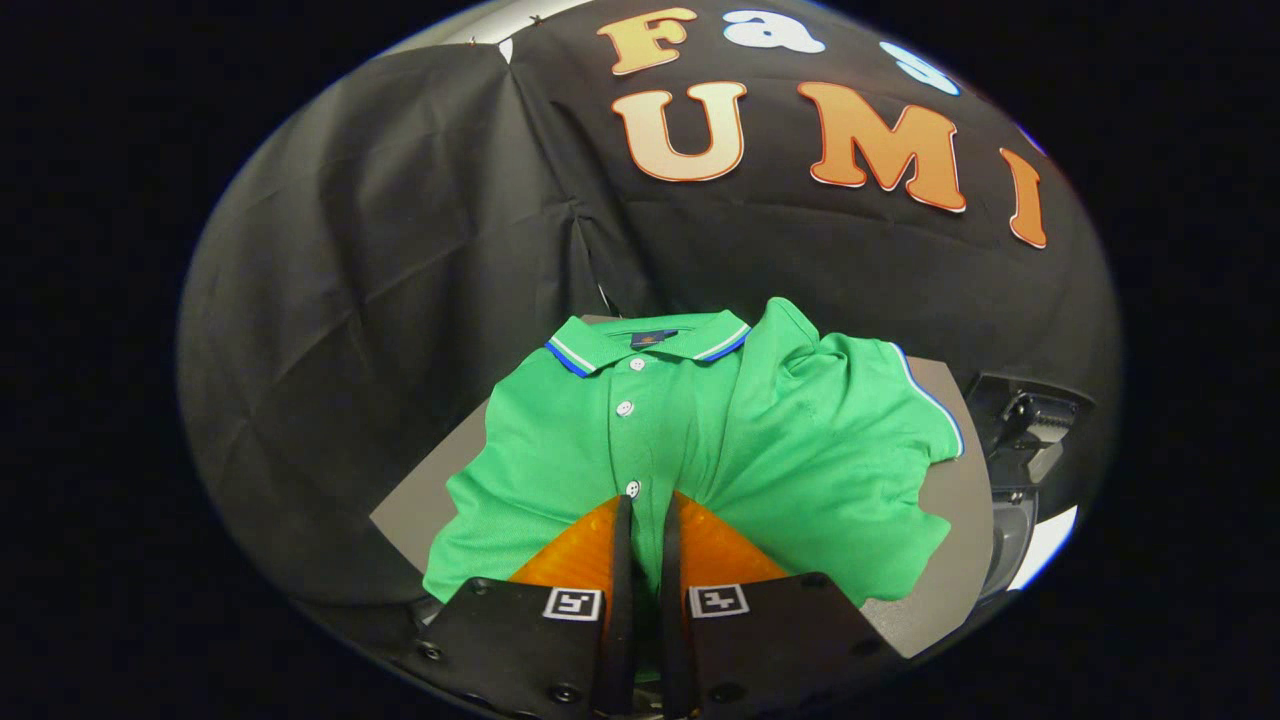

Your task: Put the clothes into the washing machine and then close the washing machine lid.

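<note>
On the grey table (935, 600), the claw (645, 520) pinches a green polo shirt (800, 450); its lower placket is hidden.

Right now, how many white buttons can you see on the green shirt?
3. One button sits just under the collar, one is lower on the placket, and one lies just ahead of the gripper, which pinches the green shirt. More may hide between the fingers.

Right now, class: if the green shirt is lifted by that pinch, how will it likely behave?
The shirt looks soft and creased, so it will probably droop. The hand-held gripper pinches a fold near the buttons, so the sleeves would likely trail.
</note>
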The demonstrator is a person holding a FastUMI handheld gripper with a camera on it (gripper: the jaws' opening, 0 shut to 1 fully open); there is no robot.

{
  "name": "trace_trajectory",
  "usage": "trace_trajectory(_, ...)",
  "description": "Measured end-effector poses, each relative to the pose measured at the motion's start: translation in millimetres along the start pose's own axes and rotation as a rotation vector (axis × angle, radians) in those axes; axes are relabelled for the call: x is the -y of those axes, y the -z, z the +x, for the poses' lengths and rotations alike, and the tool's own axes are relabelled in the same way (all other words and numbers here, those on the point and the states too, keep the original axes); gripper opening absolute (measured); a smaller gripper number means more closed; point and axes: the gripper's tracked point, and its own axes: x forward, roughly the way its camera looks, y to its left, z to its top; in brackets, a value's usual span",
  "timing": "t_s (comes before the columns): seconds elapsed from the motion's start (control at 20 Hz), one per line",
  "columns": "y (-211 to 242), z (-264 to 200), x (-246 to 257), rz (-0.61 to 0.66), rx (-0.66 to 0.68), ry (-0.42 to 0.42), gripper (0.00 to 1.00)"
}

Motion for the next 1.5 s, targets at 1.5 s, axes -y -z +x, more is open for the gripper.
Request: trace_trajectory(1.5, -96.4, -192.7, 194.2, 0.138, 0.337, 0.271, 0.08)
